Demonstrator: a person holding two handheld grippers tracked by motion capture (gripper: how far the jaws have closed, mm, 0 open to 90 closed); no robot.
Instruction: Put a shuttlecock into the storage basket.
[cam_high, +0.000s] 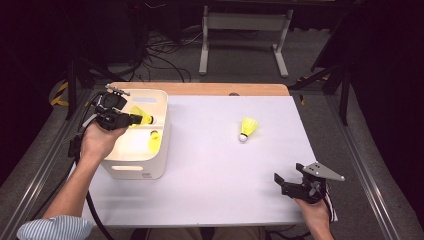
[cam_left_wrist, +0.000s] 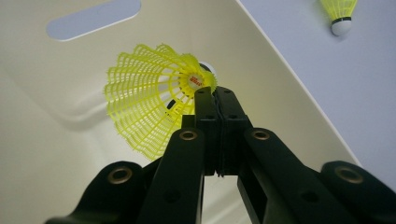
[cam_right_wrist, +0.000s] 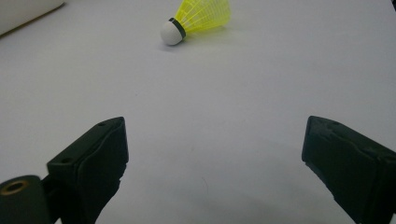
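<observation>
My left gripper (cam_high: 131, 119) is shut on a yellow shuttlecock (cam_high: 142, 116), which it holds inside the far compartment of the white bin (cam_high: 135, 169). In the left gripper view the jaws (cam_left_wrist: 215, 93) are pressed together on the net skirt close to the white cork of that shuttlecock (cam_left_wrist: 144, 102). A second yellow shuttlecock (cam_high: 155, 141) lies in the bin's near compartment against its right wall. A third shuttlecock (cam_high: 248, 127) lies on the white table, cork toward me. My right gripper (cam_high: 288, 181) rests open near the table's front right, with that shuttlecock (cam_right_wrist: 196, 16) far ahead of its jaws (cam_right_wrist: 215, 154).
The bin stands at the table's left edge, with a handle slot (cam_left_wrist: 93, 18) in its far wall. Its corner (cam_right_wrist: 23, 11) shows in the right gripper view. The white table top (cam_high: 215, 170) ends in a wooden strip (cam_high: 210, 89) at the back. Cables and a metal frame (cam_high: 245, 30) lie beyond.
</observation>
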